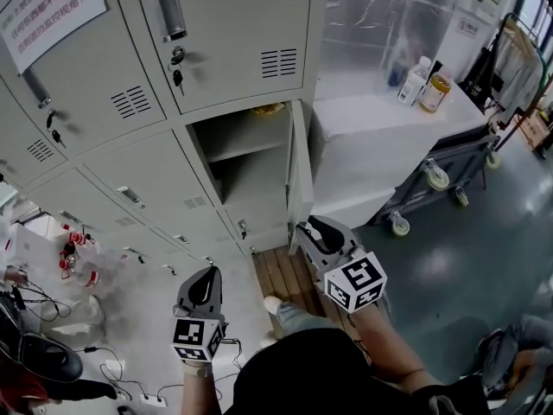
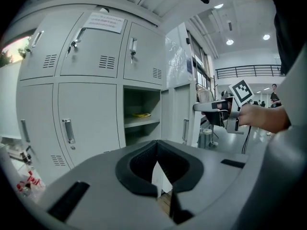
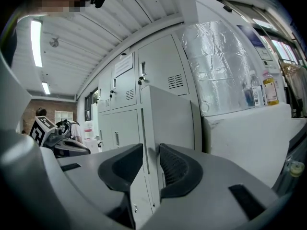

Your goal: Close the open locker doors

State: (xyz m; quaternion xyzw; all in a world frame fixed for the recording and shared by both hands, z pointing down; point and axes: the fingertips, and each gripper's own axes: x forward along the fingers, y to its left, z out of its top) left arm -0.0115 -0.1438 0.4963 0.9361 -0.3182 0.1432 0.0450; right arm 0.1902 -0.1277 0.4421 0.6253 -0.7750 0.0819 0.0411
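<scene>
The grey lockers have one open compartment with a yellow thing on its upper shelf. Its door stands swung out, edge-on in the head view. My right gripper is at the door's lower free edge. In the right gripper view the door runs between the jaws of the right gripper, which are open, with a gap at the left pad. My left gripper hangs lower left, shut and empty. The left gripper faces the open compartment.
A white block wrapped in plastic stands right of the lockers with bottles on it. A wheeled cart is beside it. Wooden slats lie under the open door. Clutter and cables cover the floor at the left.
</scene>
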